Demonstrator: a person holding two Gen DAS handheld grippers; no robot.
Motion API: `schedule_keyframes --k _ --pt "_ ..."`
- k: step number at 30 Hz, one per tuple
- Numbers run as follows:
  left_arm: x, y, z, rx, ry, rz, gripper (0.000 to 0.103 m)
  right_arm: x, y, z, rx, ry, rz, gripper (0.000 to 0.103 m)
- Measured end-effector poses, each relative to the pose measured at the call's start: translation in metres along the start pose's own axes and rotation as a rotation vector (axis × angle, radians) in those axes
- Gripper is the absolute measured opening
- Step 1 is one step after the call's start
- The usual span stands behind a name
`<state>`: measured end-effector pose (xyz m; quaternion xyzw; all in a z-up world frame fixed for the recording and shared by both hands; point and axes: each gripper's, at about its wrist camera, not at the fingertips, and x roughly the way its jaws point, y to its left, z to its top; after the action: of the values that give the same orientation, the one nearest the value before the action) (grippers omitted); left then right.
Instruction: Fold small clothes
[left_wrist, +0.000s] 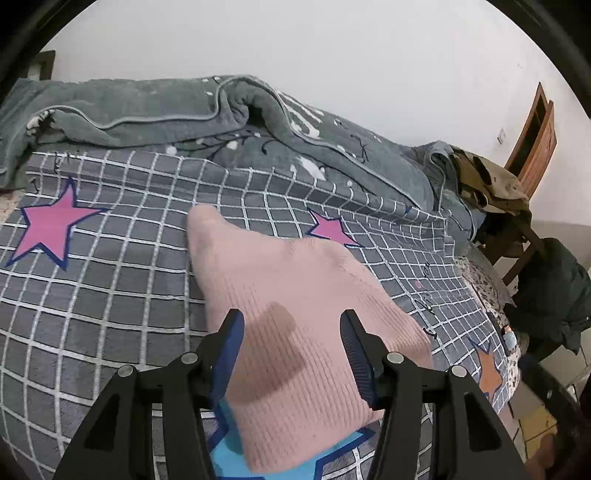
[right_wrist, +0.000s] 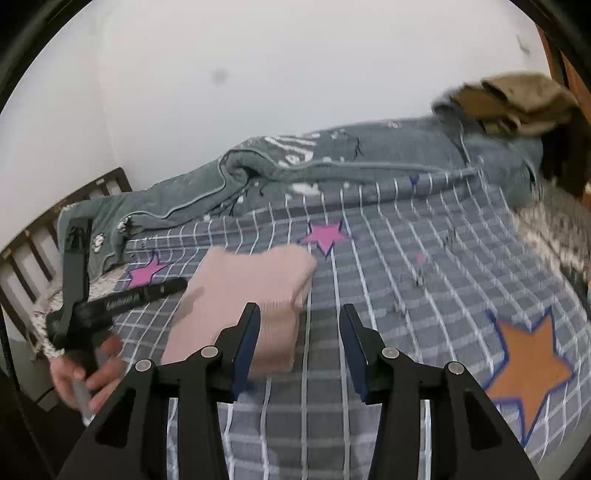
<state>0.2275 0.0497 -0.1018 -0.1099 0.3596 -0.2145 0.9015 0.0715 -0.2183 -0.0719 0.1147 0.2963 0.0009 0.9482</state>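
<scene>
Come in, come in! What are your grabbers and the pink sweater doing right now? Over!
Left gripper open, jaws above the pink sweater. Right gripper open, empty, just beside it. Sweater folded flat on the bedspread. Nothing in the way.

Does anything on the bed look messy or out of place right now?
The pink knit garment lies folded flat on the checked sheet. Only the grey blanket looks untidy, bunched along the wall side.

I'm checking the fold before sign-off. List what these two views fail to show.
- Pink garment: near edge hidden behind the open left gripper, left wrist view.
- Its underside layers: unseen in either view.
- Brown clothes pile: motion-blurred, right wrist view.
- Bedspread lettering: too blurred to read.
</scene>
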Motion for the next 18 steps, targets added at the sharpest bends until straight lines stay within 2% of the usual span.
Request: schedule_keyframes --k 4,9,11,18 --pt "-0.012 0.001 -0.012 0.004 -0.028 0.023 0.053 -0.018 -0.001 -0.011 -0.021 0.004 -0.017 0.044" --pt "-0.017 0.002 -0.034 0.017 -0.039 0.092 0.053 -0.011 0.013 0.0 -0.069 0.003 0.03 0.044" --pt "-0.019 0.004 -0.04 0.017 -0.052 0.119 0.053 -0.001 0.019 0.004 -0.089 0.009 0.045 0.044" --pt "-0.001 0.017 -0.037 -0.035 -0.054 0.143 0.053 0.07 0.036 0.004 -0.185 0.053 0.068 0.044"
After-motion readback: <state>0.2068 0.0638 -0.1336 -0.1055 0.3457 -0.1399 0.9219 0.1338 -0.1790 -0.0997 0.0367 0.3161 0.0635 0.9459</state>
